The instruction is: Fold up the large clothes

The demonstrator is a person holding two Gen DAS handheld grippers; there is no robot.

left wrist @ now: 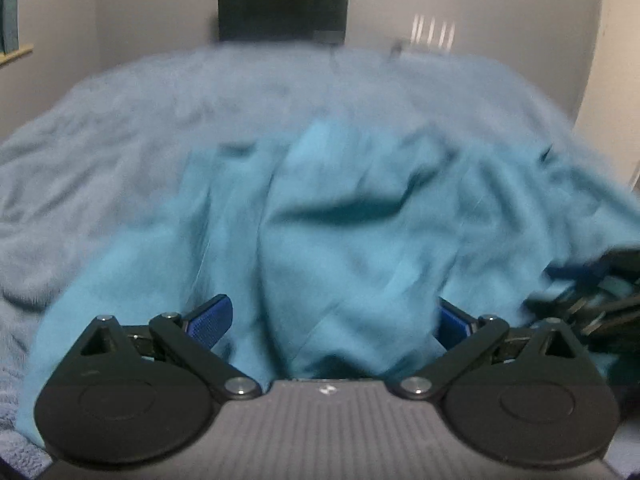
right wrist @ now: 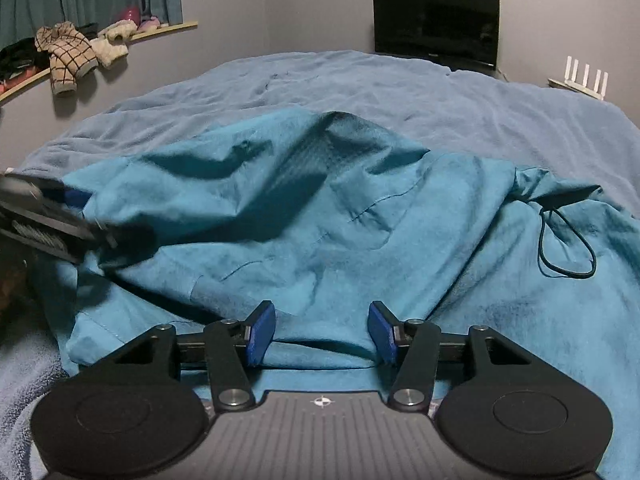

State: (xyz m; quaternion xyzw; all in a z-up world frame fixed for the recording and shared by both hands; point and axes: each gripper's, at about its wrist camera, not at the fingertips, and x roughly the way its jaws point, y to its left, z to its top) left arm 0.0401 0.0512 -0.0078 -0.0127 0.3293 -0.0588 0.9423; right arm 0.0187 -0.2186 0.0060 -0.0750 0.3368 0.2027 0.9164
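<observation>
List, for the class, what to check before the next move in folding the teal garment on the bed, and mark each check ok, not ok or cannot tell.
1. Teal garment lies flat: not ok, it is bunched and creased.
2. Right gripper has cloth between its fingers: ok; whether the pads press: cannot tell.
3. Left gripper has cloth between its fingers: ok; firm hold: cannot tell, the view is blurred.
4. Black drawcord is tucked away: not ok, it loops loose.
5. Bed cover beyond the garment is free: ok.
</observation>
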